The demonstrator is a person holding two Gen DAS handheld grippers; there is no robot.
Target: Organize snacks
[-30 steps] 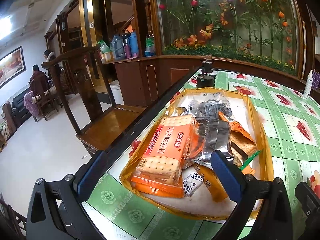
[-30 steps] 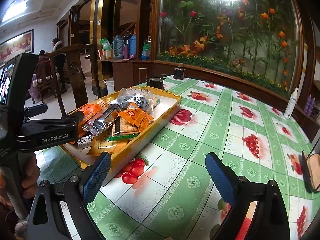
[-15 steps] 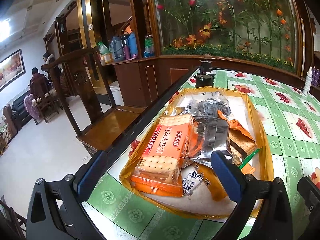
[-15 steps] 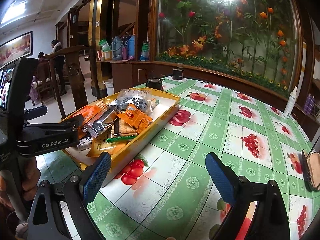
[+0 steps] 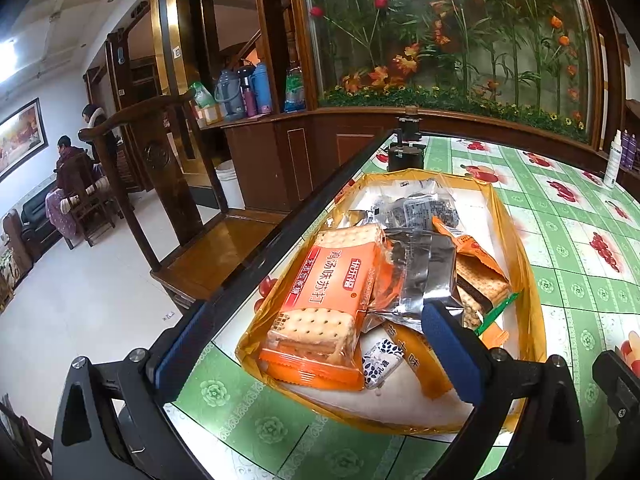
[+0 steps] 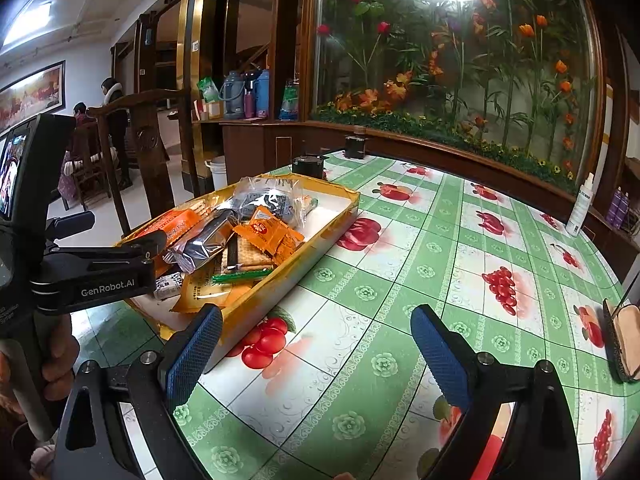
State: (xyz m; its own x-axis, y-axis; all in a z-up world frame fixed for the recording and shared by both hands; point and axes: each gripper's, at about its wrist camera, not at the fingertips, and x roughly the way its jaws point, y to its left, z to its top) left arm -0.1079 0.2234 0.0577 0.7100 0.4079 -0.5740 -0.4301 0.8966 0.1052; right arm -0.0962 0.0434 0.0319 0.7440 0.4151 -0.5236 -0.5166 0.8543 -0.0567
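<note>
A yellow tray (image 5: 524, 280) (image 6: 320, 236) on the green fruit-print table holds several snack packs. A large orange soda-cracker pack (image 5: 332, 300) lies at its left, with a silver foil pack (image 5: 420, 272), an orange sachet (image 6: 266, 232), a clear bag of dark sweets (image 5: 424, 212) and a small white sachet (image 5: 380, 360). My left gripper (image 5: 316, 356) is open and empty, hovering over the tray's near end. My right gripper (image 6: 316, 348) is open and empty above the table, right of the tray; the left gripper's body (image 6: 100, 276) shows at its left.
A wooden chair (image 5: 188, 216) stands beside the table's left edge. Two dark round items (image 6: 308, 164) sit beyond the tray. A white bottle (image 6: 580, 208) stands at far right, a brown case (image 6: 620, 344) at the right edge. A flower display wall closes the back.
Both grippers stay open and have barely moved; the views have only shifted slightly. The snacks in the tray lie as before.
</note>
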